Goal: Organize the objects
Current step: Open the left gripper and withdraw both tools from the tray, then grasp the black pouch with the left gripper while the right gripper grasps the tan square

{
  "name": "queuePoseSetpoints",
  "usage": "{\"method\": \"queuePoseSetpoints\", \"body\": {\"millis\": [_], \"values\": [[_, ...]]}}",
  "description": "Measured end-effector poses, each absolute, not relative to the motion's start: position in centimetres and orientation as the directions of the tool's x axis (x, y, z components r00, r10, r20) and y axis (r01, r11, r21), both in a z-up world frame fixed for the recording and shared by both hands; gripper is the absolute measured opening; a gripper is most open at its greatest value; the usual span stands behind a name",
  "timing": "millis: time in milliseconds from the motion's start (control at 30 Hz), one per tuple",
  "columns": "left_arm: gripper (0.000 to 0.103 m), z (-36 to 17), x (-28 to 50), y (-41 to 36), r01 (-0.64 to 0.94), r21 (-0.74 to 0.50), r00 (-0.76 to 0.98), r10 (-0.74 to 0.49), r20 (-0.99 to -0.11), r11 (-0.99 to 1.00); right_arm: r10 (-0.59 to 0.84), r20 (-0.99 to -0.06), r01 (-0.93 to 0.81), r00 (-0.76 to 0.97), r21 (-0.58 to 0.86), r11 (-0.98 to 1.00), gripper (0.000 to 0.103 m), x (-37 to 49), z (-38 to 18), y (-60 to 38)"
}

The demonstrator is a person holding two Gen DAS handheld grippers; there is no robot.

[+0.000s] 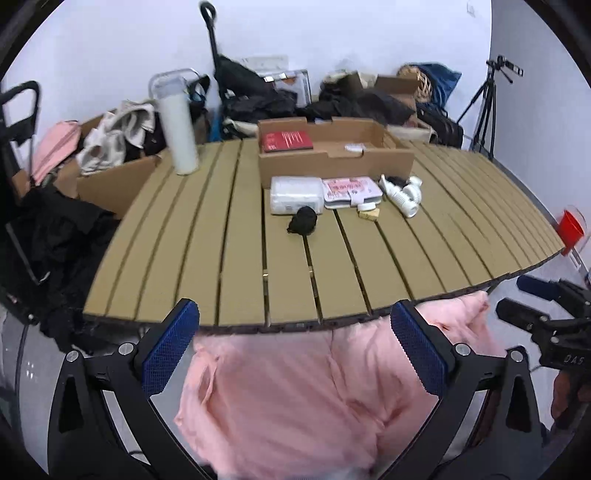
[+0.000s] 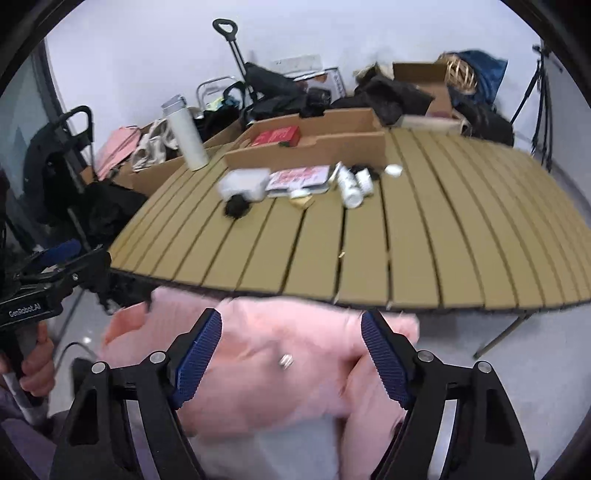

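Observation:
A slatted tan table (image 1: 207,258) holds an open cardboard box (image 1: 332,162) with a red book (image 1: 286,141) inside. In front of the box lie a white packet (image 1: 293,194), a pink case (image 1: 351,188), white bottles (image 1: 404,194), a black bundle (image 1: 303,220) and a small tan block (image 1: 369,214). A tall white bottle (image 1: 179,129) stands at the back left. My left gripper (image 1: 295,343) is open below the table's near edge, over pink cloth (image 1: 303,398). My right gripper (image 2: 291,354) is open over the same pink cloth (image 2: 277,354). The table (image 2: 424,240) and box (image 2: 314,147) also show in the right wrist view.
Behind the table are cardboard boxes with clothes (image 1: 118,136), black bags (image 1: 251,92), a trolley handle (image 1: 210,29) and a tripod (image 1: 487,107). A red cup (image 1: 570,227) is by the table's right edge. A white wall stands behind.

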State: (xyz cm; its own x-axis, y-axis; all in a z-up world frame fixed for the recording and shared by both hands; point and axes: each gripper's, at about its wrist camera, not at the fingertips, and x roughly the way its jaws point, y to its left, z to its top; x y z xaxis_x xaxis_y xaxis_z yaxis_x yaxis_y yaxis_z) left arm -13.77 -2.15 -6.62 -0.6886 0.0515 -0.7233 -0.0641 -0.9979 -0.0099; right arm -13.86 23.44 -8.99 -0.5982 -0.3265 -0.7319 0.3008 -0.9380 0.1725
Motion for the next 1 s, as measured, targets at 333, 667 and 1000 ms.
{"method": "queuePoseSetpoints", "body": {"millis": [333, 667, 1000], "values": [[0.076, -12.4, -28.3, -1.8, -0.115, -0.048, -0.643, 0.111, -0.758, -0.992, -0.328, -0.767, 0.304, -0.551, 0.182, -0.935, 0.066, -24.7, -11.4, 21.4], [0.033, -16.8, -32.8, -1.3, -0.13, -0.121, -0.561, 0.174, -0.809, -0.984, -0.35, -0.8, 0.371, -0.488, 0.174, -0.912, 0.055, -34.1, -15.6, 16.6], [0.033, -14.5, -29.7, -2.1, -0.063, -0.131, -0.566, 0.144, -0.812, -0.989, -0.235, -0.83, 0.411, -0.506, 0.008, -0.912, 0.037, -35.7, -16.8, 13.8]]}}
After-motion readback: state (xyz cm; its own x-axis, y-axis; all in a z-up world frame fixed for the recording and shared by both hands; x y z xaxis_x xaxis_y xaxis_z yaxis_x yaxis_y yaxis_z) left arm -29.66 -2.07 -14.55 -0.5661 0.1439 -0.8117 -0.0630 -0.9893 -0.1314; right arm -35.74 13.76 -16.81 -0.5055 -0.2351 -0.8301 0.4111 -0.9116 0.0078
